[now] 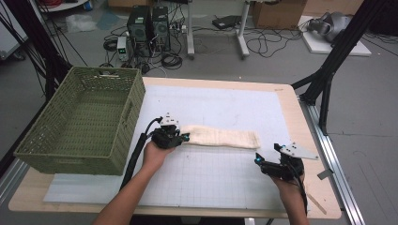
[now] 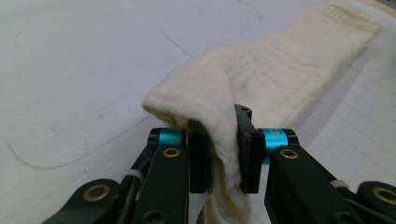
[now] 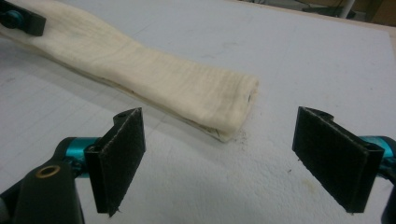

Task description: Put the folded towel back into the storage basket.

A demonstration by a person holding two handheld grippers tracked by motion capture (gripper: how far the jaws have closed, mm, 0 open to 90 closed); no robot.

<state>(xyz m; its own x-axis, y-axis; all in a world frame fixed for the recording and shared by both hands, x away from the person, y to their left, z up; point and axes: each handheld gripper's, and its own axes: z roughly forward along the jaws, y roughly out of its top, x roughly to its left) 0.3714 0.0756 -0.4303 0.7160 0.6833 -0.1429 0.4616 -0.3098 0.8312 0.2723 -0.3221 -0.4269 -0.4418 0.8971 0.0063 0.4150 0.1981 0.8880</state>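
A long cream-white folded cloth strip lies across the middle of the white gridded mat on the wooden table, running left to right, just right of the green woven plastic basket that stands at the table's left edge. The left gripper has its jaws pressed together on the cloth's left end, which bunches up and rises a little between the black pads. The right gripper, held near the cloth's right end, has its jaws spread wide apart, touching nothing, with the folded end lying on the mat just beyond them.
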